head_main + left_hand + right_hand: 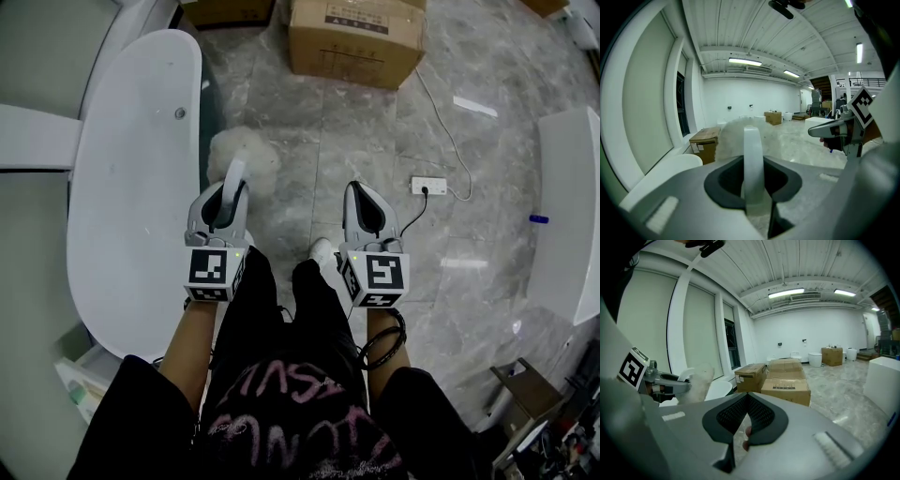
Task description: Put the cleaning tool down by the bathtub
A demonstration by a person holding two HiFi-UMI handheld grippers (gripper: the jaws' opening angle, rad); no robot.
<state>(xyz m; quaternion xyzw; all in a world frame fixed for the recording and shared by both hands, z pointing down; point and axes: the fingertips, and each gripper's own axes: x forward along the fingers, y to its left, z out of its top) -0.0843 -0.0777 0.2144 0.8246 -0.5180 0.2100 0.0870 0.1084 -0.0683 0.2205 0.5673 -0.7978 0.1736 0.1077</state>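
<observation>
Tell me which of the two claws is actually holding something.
The left gripper: its jaws clamp the white handle of the fluffy cleaning tool. The right gripper has its jaws shut on nothing.

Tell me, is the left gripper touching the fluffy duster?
Touching. The left gripper view shows the left gripper with its jaws closed on the white handle of the duster, which runs up between them.

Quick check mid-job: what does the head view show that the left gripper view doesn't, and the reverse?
Only the head view: the power strip on the floor and the person's legs. Only the left gripper view: ceiling lights. Both: the cleaning tool clamped in the left gripper, the bathtub, and the right gripper.
</observation>
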